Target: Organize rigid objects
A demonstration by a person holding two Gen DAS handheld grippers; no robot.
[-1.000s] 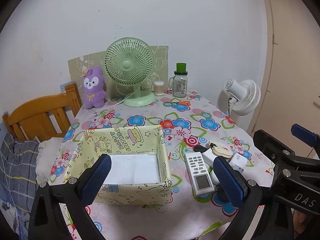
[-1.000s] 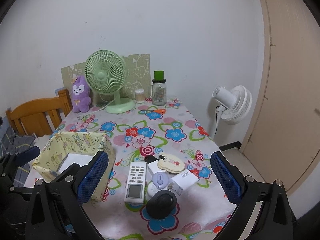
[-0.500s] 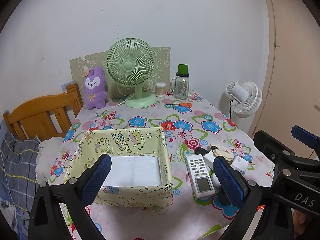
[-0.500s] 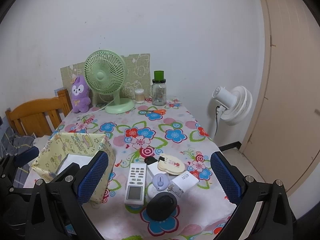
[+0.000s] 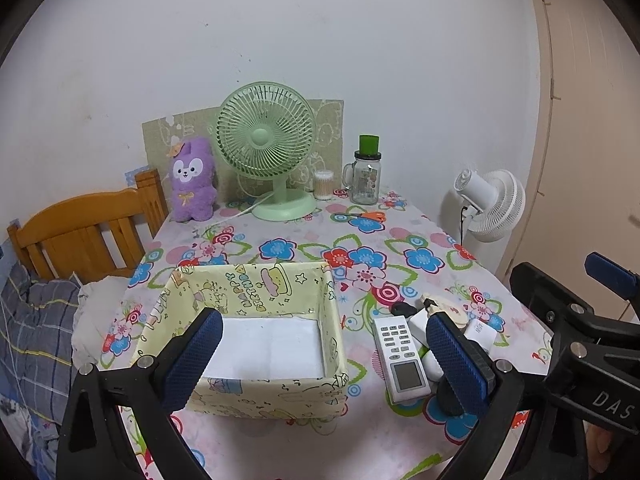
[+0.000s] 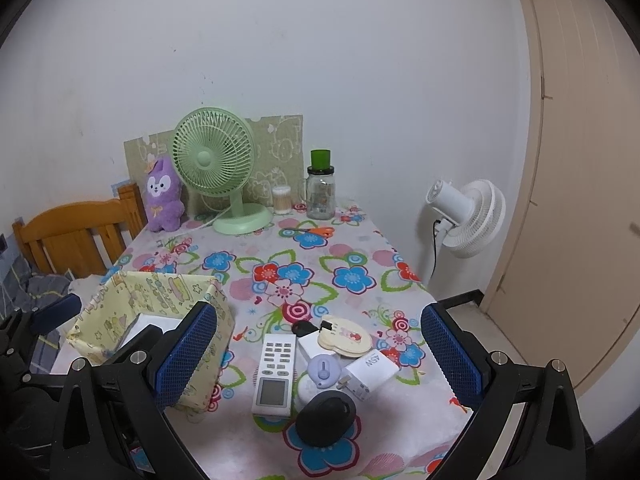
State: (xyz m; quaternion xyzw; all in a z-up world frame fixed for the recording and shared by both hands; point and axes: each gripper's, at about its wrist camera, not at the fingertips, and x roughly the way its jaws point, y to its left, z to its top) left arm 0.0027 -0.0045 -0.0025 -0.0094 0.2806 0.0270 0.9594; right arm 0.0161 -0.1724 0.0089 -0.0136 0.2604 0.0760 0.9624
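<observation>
You face a plain white wall, faintly marked, under even indoor light; at far right a beige door stands shut; a white pedestal fan stands on the floor between door and surface, its cord hanging down; the surface wears a flowered cloth and reaches back to the wall; at left a wooden bed frame rises beside it; nearer you, on the left, lies blue checked bedding; a pale green patterned board leans against the far wall.
</observation>
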